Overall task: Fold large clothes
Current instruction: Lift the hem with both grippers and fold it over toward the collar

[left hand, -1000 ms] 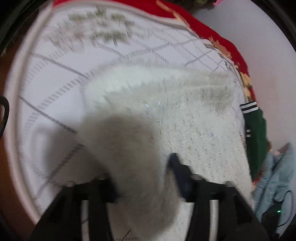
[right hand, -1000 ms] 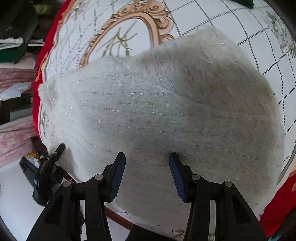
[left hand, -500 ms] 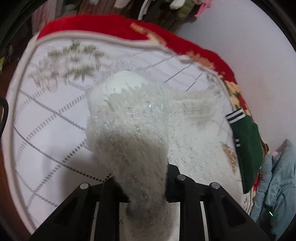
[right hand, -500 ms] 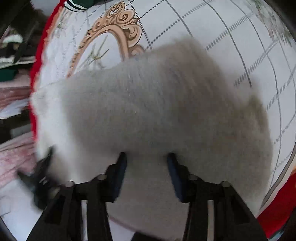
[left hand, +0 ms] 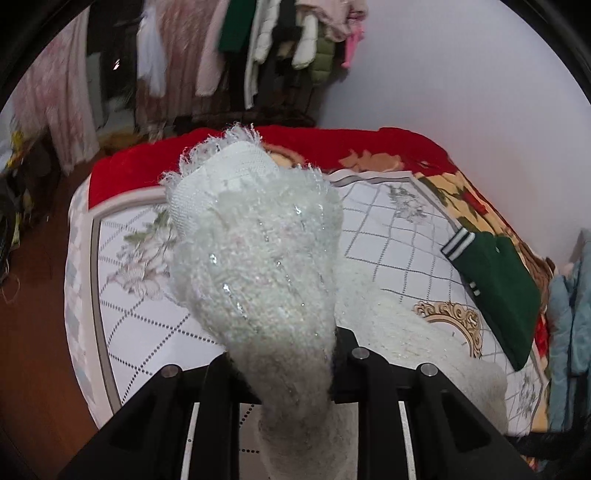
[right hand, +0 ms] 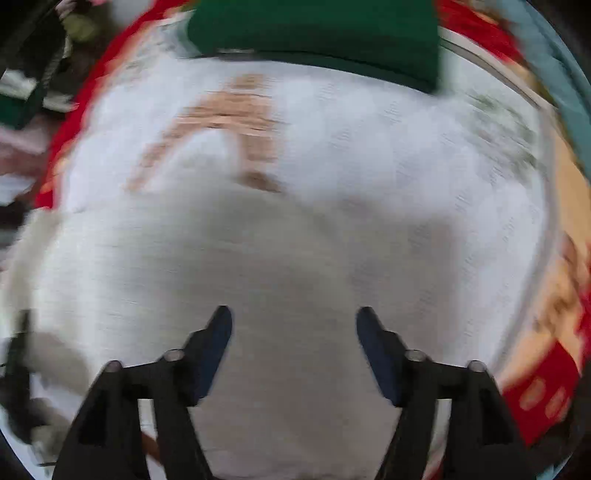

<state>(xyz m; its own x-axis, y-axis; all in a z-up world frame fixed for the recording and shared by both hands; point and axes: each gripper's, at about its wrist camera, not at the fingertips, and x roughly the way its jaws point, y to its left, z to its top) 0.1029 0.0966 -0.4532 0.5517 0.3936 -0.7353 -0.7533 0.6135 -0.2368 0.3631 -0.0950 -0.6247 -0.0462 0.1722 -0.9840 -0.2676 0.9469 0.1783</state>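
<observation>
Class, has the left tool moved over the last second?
Yes. The left tool, shut on the white sweater, has tilted up and back: the red bed edge has dropped down the view and hanging clothes now show above it.

The left wrist view looks forward and slightly down along its left gripper, very near the fluffy white garment filling the middle, with the patterned bedspread beyond and hanging clothes and a wall at the far end. The right wrist view, heavily blurred, tilts steeply down past its right gripper at the same garment. Both views share the bedspread and the green garment.
</observation>
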